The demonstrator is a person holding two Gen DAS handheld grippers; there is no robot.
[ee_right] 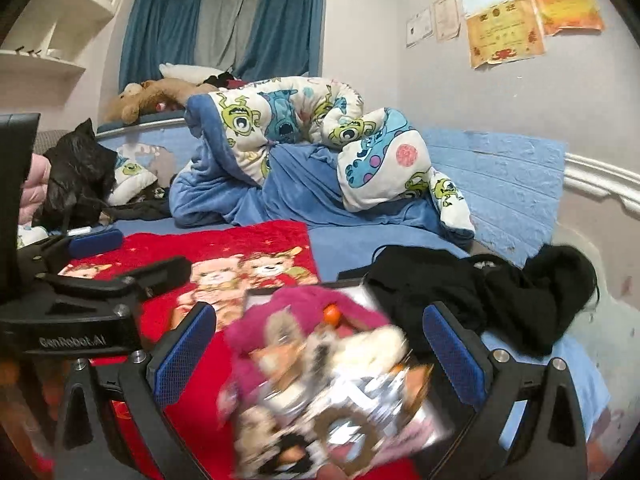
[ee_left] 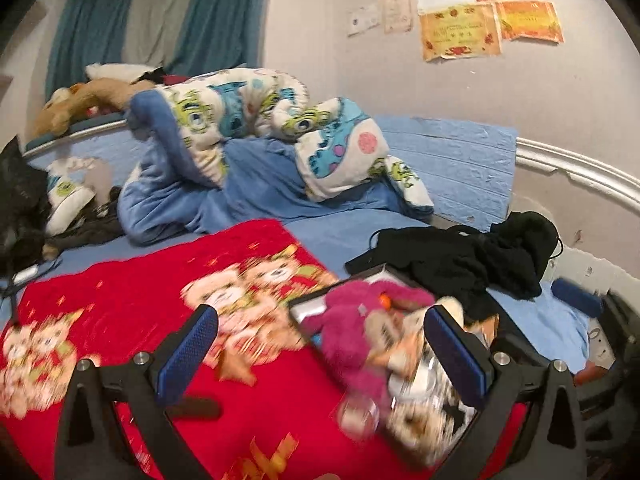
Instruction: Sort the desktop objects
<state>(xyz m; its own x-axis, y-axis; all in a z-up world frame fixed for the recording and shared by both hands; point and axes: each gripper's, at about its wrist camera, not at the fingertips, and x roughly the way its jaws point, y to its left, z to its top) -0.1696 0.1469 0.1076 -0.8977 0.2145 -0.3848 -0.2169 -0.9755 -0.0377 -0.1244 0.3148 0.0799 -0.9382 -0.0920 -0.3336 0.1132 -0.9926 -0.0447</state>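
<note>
your right gripper (ee_right: 316,356) hovers with jaws wide apart over a blurred box (ee_right: 340,400) of fuzzy plush toys, a magenta plush (ee_right: 280,320) on top. your left gripper (ee_left: 320,354) is spread too, over the red fleece blanket (ee_left: 140,300).

The bed (ee_right: 352,240) carried a red blanket (ee_right: 256,248) at 7 o'clock, black clothes (ee_right: 480,280) at 4 o'clock, and a rumpled quilt (ee_right: 304,128) at 12 o'clock.
</note>
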